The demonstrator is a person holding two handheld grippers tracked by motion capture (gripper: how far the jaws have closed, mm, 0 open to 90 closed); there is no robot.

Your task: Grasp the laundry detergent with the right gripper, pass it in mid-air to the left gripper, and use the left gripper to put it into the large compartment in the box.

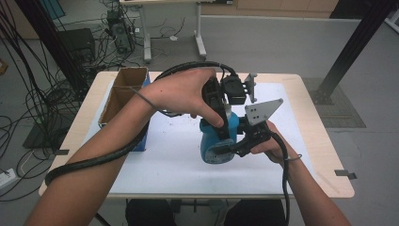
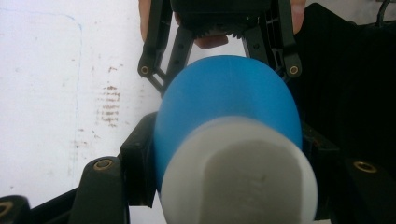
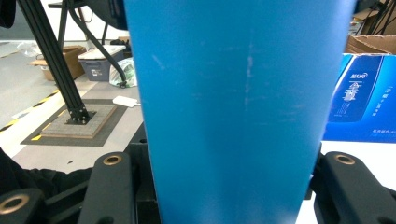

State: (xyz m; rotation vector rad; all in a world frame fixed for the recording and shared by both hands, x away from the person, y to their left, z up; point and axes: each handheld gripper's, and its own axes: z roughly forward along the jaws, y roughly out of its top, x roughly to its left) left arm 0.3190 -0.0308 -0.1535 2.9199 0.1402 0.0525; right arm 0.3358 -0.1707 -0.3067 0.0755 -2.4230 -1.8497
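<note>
Both jaws clamped on blue bottle [image 1: 217, 141]; long axis near upright, white cap [image 2: 240, 177] uppermost.

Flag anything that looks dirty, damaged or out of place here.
Brown smudges stain the white mat beside the blue bottle. The bottle's side shows pale scuffs. Both grippers clamp the bottle; nothing looks spilled.

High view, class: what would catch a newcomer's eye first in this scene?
A bright blue bottle with a white cap stands out at the middle of the white table, gripped from both sides by the left gripper and the right gripper. At the table's left stands an open cardboard box with blue printed sides.
</note>
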